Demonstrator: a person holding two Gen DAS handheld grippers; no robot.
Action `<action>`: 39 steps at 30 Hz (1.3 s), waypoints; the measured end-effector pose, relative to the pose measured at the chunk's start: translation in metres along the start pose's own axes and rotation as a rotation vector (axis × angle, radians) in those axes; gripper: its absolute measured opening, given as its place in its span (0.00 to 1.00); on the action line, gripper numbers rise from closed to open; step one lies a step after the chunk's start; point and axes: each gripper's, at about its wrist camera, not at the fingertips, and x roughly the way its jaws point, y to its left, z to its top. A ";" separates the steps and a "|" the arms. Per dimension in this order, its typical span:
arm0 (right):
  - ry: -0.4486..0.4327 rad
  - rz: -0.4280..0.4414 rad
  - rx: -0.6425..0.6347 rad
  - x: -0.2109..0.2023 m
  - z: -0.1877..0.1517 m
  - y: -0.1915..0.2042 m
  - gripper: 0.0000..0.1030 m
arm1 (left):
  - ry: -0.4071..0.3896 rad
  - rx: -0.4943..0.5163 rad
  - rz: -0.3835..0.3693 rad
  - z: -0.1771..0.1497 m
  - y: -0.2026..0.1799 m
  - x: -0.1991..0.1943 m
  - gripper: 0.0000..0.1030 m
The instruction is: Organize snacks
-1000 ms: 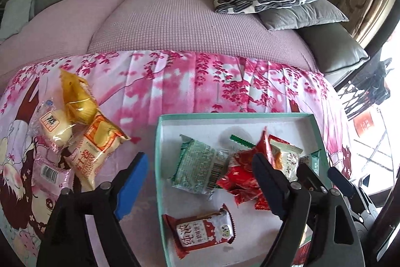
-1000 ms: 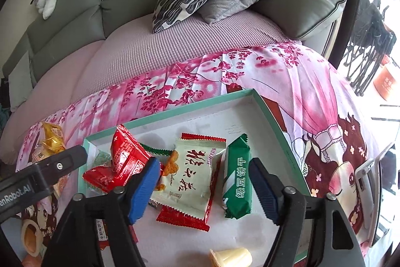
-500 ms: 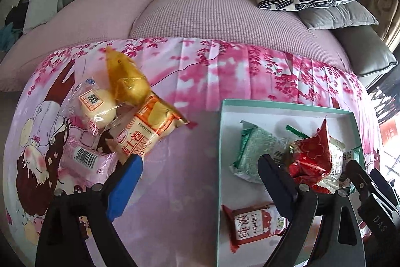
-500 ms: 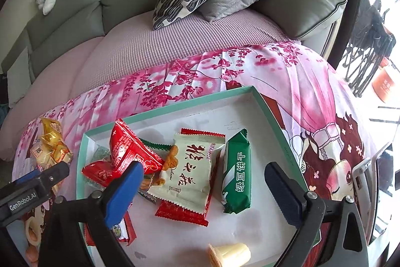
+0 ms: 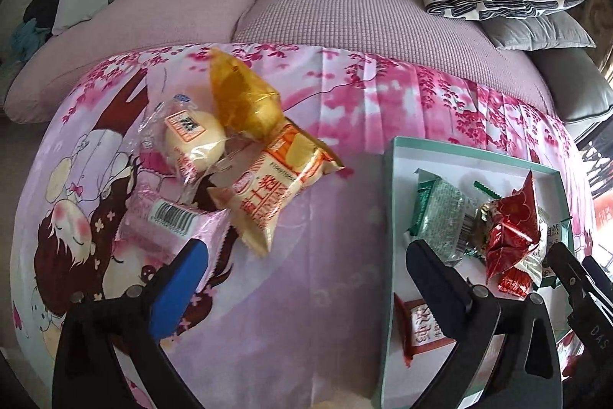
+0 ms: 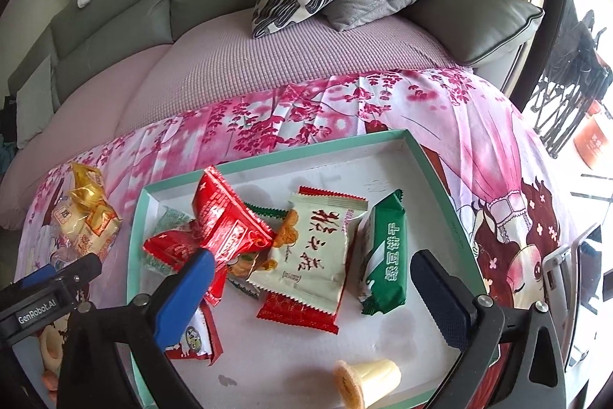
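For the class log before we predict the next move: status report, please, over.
Left gripper and right gripper open, empty. Four snacks loose on the cloth, outside the tray. Nothing blocks them.

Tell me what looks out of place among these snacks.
The small yellowish jelly cup lies tipped on its side in the teal-rimmed white tray. Four packets, including the orange-and-cream cake packet, sit outside it on the pink floral cloth.

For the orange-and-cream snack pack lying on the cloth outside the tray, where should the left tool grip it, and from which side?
Grip the orange-and-cream pack across its puffy middle, coming down from above with the open left tool. It lies flat and diagonal, its far end tucked against the yellow packet, so the near half is probably freest.
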 end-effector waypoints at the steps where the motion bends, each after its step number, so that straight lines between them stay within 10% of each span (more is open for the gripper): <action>1: 0.002 0.001 -0.005 -0.001 -0.001 0.003 1.00 | 0.002 -0.003 0.004 -0.001 0.003 -0.001 1.00; 22: 0.060 0.074 -0.242 -0.010 -0.039 0.110 1.00 | 0.012 -0.074 0.156 -0.028 0.081 -0.010 1.00; 39: 0.094 0.129 -0.355 0.003 -0.060 0.164 1.00 | 0.034 -0.276 0.106 -0.025 0.156 0.002 1.00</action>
